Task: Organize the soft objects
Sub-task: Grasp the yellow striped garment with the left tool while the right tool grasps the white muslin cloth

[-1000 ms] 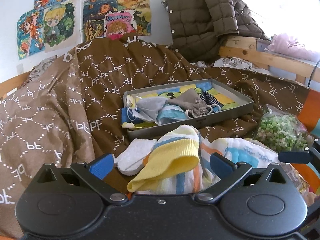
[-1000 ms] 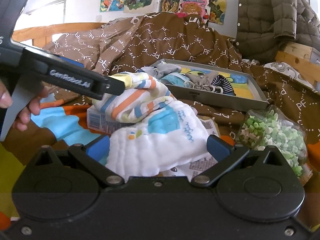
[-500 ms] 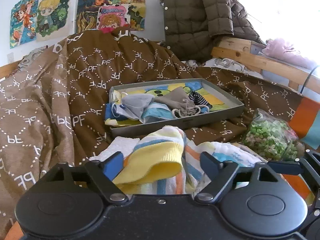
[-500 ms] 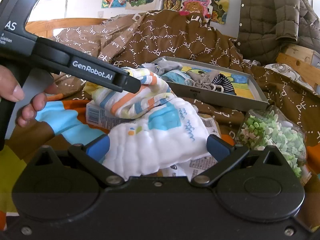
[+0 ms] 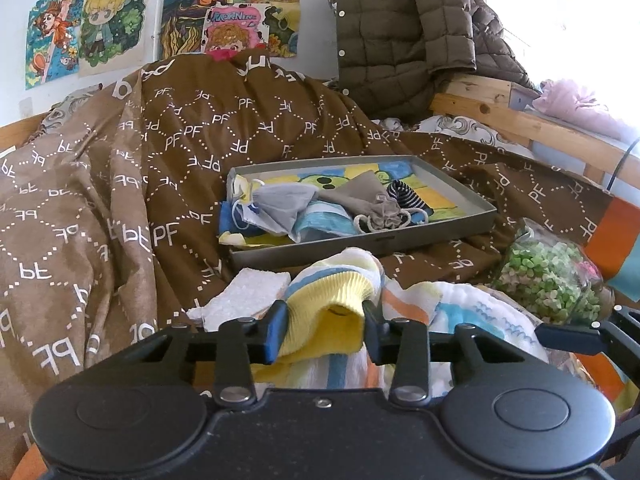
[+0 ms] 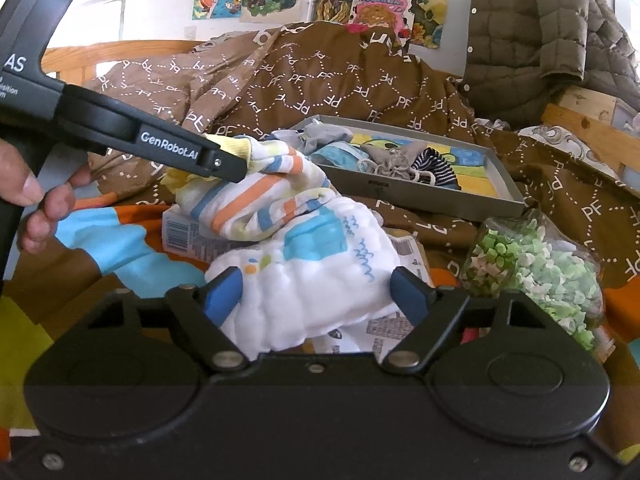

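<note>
- Change: the left gripper (image 5: 323,330), spread wide around the yellow cuff a second ago, now has its jaws drawn in against both sides of the yellow ribbed cuff (image 5: 334,294) of the striped garment (image 6: 256,196)
- The cuff bunches and folds between the pads; judged a completed pinch, so the garment is secured and the pick-up step appears ready to proceed
- The right gripper (image 6: 318,290) shows no comparable change: its jaws stand apart, one on each side of the white quilted cloth (image 6: 316,276), with no visible squeeze on the fabric
- Location: the striped garment lies on top of the white quilted cloth, on the bed, just in front of the grey tray (image 5: 472,226); a printed package (image 6: 188,236) lies partly under it
- Orientation: in the right wrist view the garment's long axis runs from upper left to lower right; the cuff end points toward the left gripper, the body end trails down onto the white cloth
- The stripes run along that same axis
- The tray already holds several small fabric items, so it is judged the likely destination
- Handling judgement: the garment is limp; a lift by the cuff alone lets the body hang and may drag the white cloth
</note>
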Motion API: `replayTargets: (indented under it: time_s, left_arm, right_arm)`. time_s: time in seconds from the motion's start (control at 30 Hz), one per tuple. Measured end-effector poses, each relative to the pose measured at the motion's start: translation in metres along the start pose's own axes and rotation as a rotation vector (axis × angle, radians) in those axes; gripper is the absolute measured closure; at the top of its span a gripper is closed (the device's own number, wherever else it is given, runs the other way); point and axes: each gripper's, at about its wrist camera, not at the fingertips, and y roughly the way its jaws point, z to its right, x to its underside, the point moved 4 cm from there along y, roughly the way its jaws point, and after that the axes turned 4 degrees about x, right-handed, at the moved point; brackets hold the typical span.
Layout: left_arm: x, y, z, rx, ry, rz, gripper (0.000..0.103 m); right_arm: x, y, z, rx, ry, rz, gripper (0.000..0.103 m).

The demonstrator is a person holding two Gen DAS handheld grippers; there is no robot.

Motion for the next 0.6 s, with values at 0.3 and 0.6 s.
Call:
replayTargets:
  time_s: [0.3, 0.6]
  left_arm:
    - [0.0024, -0.0036, 0.0029, 0.006, 0.028, 0.004, 0.086]
    - [-0.0015, -0.0088, 0.0070, 0.014, 0.047, 0.027, 0.098]
  right_arm:
    - [0.0002, 0.0007, -0.0039, 0.013, -0.036, -0.009, 0.041]
    - [-0.0008, -0.0012, -0.0025, 0.006, -0.050, 0.008, 0.072]
